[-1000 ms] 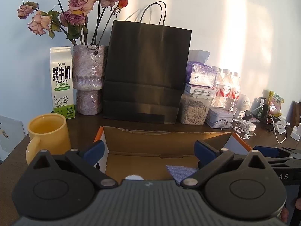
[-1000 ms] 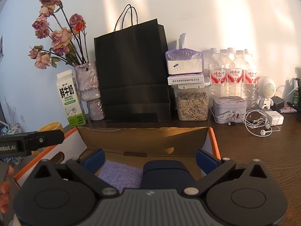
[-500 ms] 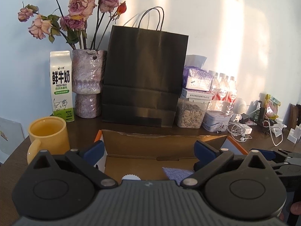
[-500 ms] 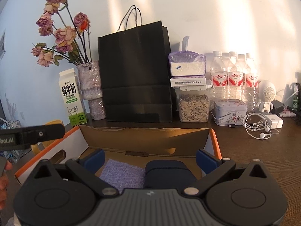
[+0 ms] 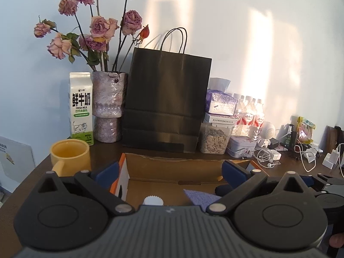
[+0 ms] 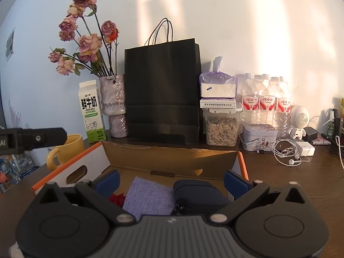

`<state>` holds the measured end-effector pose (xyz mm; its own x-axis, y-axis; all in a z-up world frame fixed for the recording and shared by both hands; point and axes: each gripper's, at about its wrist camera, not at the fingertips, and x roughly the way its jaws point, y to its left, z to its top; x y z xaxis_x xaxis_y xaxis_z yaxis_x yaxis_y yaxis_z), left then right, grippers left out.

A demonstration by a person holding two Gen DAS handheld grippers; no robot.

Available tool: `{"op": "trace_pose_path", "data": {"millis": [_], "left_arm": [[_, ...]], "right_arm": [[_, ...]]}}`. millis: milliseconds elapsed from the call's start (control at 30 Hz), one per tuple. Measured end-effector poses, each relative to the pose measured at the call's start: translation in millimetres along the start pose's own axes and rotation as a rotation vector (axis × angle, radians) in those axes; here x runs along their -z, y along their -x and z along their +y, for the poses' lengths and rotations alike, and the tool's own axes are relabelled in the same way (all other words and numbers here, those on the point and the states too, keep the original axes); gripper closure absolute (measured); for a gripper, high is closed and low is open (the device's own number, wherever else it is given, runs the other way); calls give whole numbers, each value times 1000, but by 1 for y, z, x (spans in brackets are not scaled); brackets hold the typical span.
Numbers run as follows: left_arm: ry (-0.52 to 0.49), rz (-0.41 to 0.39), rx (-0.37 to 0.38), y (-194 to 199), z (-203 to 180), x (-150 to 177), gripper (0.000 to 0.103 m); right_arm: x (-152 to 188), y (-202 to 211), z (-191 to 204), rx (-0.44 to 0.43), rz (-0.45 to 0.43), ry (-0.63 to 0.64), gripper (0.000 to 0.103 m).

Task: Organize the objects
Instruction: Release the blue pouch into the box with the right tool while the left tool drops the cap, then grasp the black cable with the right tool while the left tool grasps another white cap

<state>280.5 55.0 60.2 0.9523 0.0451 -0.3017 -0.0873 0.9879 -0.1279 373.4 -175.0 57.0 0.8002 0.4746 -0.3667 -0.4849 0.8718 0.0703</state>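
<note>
Both grippers w/ jaws spread wide, nothing between them. Left gripper (image 5: 169,173) sits lower centre of the left wrist view, above the open cardboard box (image 5: 172,167). Right gripper (image 6: 171,179) lower centre of the right wrist view, over the same box (image 6: 172,157).

Inside the box, right view: lilac cloth (image 6: 150,195) lying flat at centre, dark navy zip pouch (image 6: 197,195) just beside it to the right, a bit of sth red (image 6: 116,200) at the cloth's left edge – can't tell what. Left view shows a corner of the cloth (image 5: 202,196) and a white ribbed cap (image 5: 153,201) low in the frame, partly hidden by the gripper body.

Yellow mug (image 5: 68,157) at left of the box on the dark wooden table (image 5: 28,182). Behind, along the wall: milk carton (image 6: 91,111), vase w/ dried roses (image 6: 112,105), black paper bag (image 6: 163,90), seed container (image 6: 221,129), water bottles (image 6: 266,103), tin (image 6: 259,136), white earphones (image 6: 288,152) toward the right.
</note>
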Motion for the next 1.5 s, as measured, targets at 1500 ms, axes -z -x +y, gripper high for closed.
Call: {"op": "trace_pose_path", "data": {"millis": [1500], "left_arm": [[0,162,-146,132,55,87,0]], "right_arm": [[98,106,25,-44,162,106,0]]}}
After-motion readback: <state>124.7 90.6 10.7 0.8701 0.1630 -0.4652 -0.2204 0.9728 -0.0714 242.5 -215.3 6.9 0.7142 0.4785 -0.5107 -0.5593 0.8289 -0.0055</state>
